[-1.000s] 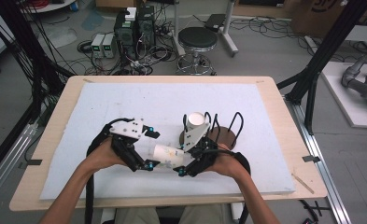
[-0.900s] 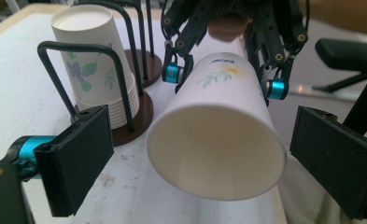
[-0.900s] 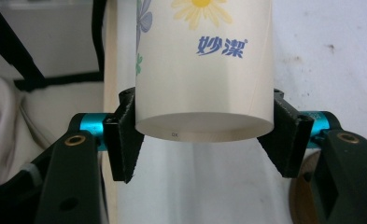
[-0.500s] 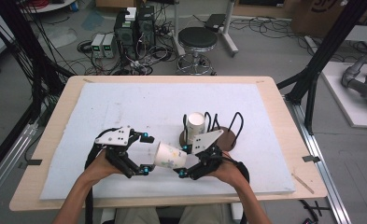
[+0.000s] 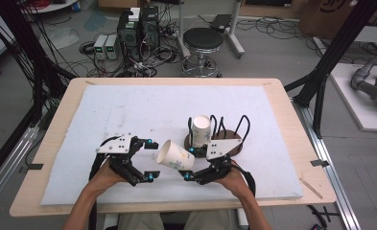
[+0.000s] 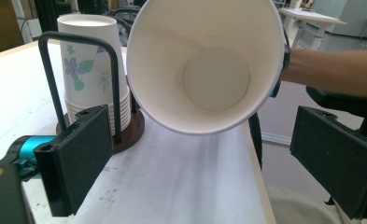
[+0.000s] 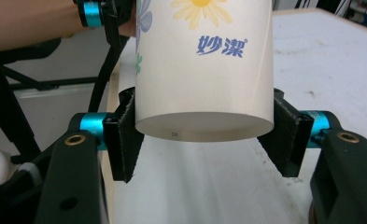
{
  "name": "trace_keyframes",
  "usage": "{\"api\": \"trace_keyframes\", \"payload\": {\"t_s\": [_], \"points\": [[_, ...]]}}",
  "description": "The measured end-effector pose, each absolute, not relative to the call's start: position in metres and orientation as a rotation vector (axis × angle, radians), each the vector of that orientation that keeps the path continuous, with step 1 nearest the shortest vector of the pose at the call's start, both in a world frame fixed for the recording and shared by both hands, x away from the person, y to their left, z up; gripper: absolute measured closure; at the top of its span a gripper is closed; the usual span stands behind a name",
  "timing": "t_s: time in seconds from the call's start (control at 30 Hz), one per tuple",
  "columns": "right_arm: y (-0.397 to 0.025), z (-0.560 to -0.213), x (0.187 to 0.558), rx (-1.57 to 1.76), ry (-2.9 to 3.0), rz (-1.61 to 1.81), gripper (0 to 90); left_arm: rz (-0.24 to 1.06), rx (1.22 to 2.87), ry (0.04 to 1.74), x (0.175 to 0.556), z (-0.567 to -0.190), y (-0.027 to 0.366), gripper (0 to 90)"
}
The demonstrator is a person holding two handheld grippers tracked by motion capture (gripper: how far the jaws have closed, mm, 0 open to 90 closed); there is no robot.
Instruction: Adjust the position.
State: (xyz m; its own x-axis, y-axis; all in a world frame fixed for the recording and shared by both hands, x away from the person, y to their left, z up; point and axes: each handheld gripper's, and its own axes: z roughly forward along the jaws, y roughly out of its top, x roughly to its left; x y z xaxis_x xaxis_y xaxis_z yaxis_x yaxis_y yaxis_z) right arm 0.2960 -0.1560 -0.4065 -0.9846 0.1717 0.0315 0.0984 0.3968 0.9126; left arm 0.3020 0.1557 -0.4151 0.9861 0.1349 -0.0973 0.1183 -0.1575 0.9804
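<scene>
Paper cup (image 5: 176, 155) — smooth, tapered, flower-printed — clamped in the right gripper (image 5: 190, 163), left gripper (image 5: 149, 160) jaws spread wide.

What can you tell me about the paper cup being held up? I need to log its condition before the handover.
The paper cup is white, printed with flowers and blue lettering, and looks like thin paper. It is empty and undented, tipped on its side above the white mat, its open mouth facing the left tongs, whose jaws stand open and clear of it. The right tongs clamp its narrow base end from both sides. Nothing else touches it.
</scene>
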Motion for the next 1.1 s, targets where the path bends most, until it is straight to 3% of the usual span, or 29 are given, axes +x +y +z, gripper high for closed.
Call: {"api": "trace_keyframes", "payload": {"t_s": [0.8, 0.9, 1.03, 1.1], "points": [[-0.156, -0.416, 0.293, 0.163, 2.479, 1.814, 37.3, -0.042, 1.704, 0.087, 0.31, -0.399, 0.112, 6.3], [-0.154, -0.416, 0.292, 0.15, 2.482, 1.817, 37.4, -0.048, 1.695, 0.07, 0.31, -0.398, 0.11, 11.7], [-0.153, -0.417, 0.292, 0.136, 2.487, 1.803, 37.4, -0.053, 1.69, 0.033, 0.309, -0.396, 0.113, 25.8], [-0.152, -0.417, 0.292, 0.132, 2.487, 1.8, 37.4, -0.046, 1.69, 0.03, 0.309, -0.396, 0.114, 27.3]]}}
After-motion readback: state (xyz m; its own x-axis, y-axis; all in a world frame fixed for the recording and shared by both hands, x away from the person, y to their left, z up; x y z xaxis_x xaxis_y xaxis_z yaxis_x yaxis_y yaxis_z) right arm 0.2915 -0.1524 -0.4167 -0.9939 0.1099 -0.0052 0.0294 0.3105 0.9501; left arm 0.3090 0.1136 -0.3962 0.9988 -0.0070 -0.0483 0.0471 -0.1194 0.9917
